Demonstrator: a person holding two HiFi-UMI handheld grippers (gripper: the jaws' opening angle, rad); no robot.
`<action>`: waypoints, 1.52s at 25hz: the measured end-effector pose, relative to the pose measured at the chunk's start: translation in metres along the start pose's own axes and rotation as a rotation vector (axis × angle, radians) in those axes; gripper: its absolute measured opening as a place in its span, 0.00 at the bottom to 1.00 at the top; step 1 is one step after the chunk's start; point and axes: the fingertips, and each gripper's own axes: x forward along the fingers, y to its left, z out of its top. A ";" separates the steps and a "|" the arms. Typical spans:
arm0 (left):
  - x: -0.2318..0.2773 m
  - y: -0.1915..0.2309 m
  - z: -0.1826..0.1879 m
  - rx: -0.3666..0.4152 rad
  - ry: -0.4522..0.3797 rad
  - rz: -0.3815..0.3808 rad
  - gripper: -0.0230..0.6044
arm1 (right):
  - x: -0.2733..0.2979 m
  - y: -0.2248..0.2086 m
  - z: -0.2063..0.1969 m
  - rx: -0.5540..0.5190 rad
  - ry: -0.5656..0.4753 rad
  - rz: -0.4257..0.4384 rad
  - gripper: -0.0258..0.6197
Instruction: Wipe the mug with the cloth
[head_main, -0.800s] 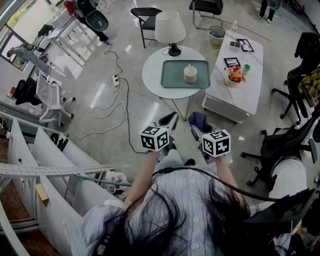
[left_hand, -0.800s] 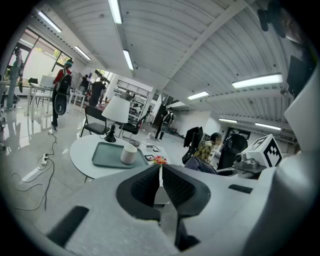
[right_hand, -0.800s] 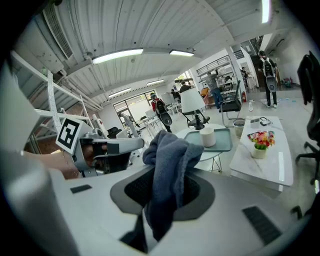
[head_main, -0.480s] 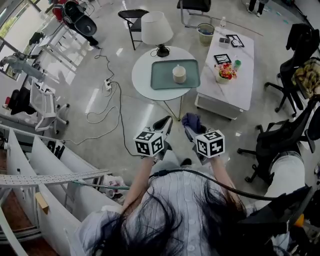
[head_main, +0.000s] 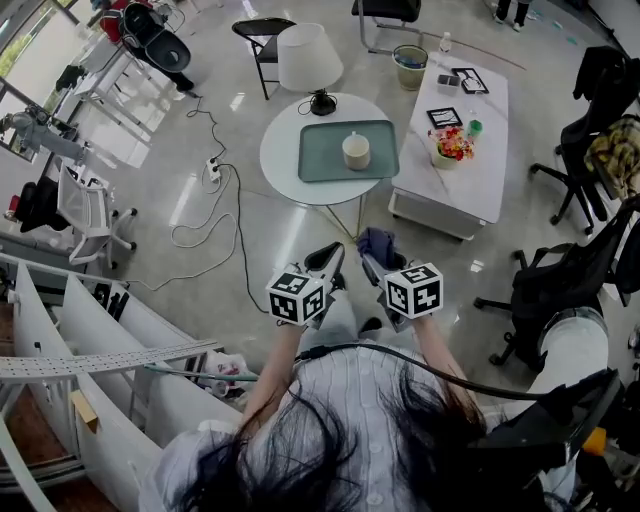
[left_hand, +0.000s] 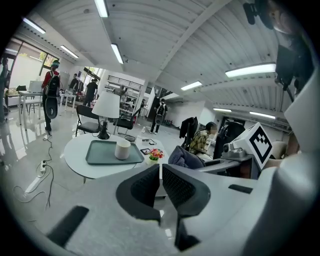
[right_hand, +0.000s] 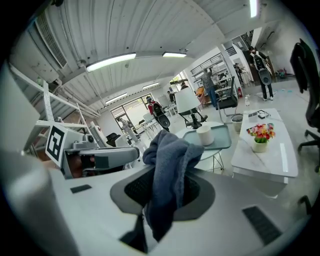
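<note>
Holding the dark blue cloth (right_hand: 167, 165) clamped in my right gripper (right_hand: 162, 187), most of it bunched above the jaws and a tail hanging below, I stand well apart from the white mug (head_main: 355, 150). The mug sits upright a little right of the middle of the teal tray (head_main: 320, 165) on the round worktop (head_main: 280, 140). My left gripper (left_hand: 160, 182) has its jaws together on nothing. The main risk, as I judge it, is the mug itself. Nothing pins it, so if I press the cloth against its side while the left gripper stays closed and away, it will likely slide across the smooth tray or tip over. I would want the left jaws opened and set on the mug first. The cloth seems pinched by a narrow fold, so a firm wipe could drag it out of the jaws. A table lamp (head_main: 308, 55) stands at the far edge of the worktop, just behind the tray, and a wide swing could knock it. A cable (head_main: 215, 215) trails over the floor left of my way in, and could catch a foot.
</note>
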 end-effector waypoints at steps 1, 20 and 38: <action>0.001 0.002 0.000 -0.001 0.003 0.000 0.08 | 0.002 -0.001 0.000 0.002 0.002 0.001 0.18; 0.076 0.114 0.046 0.075 0.112 -0.066 0.08 | 0.107 -0.063 0.064 0.082 0.037 -0.108 0.18; 0.143 0.196 0.078 0.051 0.198 -0.230 0.08 | 0.171 -0.128 0.118 0.196 0.030 -0.322 0.18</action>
